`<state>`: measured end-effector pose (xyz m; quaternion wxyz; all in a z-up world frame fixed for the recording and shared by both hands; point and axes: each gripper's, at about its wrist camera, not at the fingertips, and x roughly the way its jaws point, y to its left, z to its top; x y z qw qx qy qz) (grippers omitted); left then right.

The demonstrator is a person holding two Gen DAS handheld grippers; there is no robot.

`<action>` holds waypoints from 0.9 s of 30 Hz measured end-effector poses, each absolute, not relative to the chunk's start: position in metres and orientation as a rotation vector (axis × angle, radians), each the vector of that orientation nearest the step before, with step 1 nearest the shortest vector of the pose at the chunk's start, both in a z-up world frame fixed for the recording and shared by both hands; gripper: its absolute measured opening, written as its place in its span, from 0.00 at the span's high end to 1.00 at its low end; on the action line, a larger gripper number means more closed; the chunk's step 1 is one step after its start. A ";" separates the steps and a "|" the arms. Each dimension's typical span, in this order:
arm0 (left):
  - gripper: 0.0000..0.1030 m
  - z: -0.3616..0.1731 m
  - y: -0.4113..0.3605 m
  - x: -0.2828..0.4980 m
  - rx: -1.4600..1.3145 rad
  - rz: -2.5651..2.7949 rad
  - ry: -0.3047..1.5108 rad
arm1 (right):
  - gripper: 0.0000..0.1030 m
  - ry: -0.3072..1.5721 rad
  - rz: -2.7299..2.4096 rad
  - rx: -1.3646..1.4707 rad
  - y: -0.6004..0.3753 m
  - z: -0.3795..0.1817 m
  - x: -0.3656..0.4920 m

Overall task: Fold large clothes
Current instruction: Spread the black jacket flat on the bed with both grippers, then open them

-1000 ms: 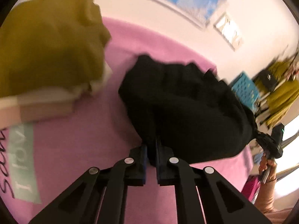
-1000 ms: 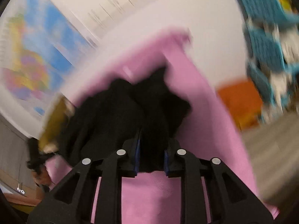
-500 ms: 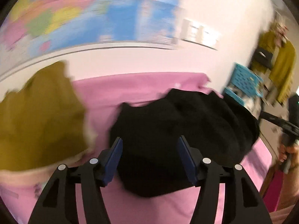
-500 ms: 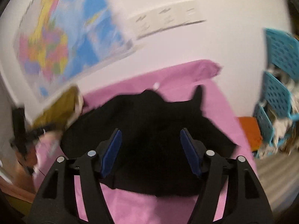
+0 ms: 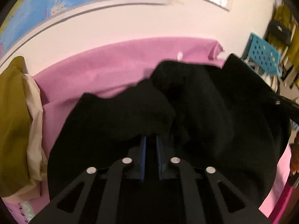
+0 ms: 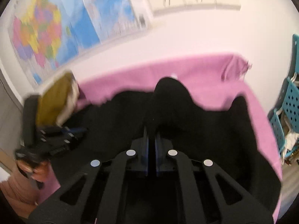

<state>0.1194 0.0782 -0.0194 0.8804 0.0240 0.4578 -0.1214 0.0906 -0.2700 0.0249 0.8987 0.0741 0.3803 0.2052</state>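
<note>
Both grippers, left gripper (image 5: 150, 140) and right gripper (image 6: 151, 130), have just pinched shut on the black garment (image 5: 196, 112) (bunched mid-frame on the pink cloth (image 5: 112, 65)), so I'd lift evenly and keep the near edge taut.

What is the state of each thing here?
Left gripper: shut on the black garment.
Right gripper: shut on the black garment.
Black garment: crumpled, spread over the pink cloth.
Pink cloth: spread flat.
Mustard garment: piled at the side.
</note>
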 end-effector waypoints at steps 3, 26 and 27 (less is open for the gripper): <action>0.97 -0.005 0.084 0.122 0.045 -0.192 0.866 | 0.96 0.729 0.389 0.162 -0.273 0.026 0.094; 0.57 -0.006 0.084 0.074 0.117 -0.223 0.800 | 0.53 0.792 0.521 0.120 -0.242 0.016 0.057; 0.57 -0.009 0.084 0.075 0.111 -0.220 0.810 | 0.53 0.811 0.525 0.115 -0.236 0.009 0.061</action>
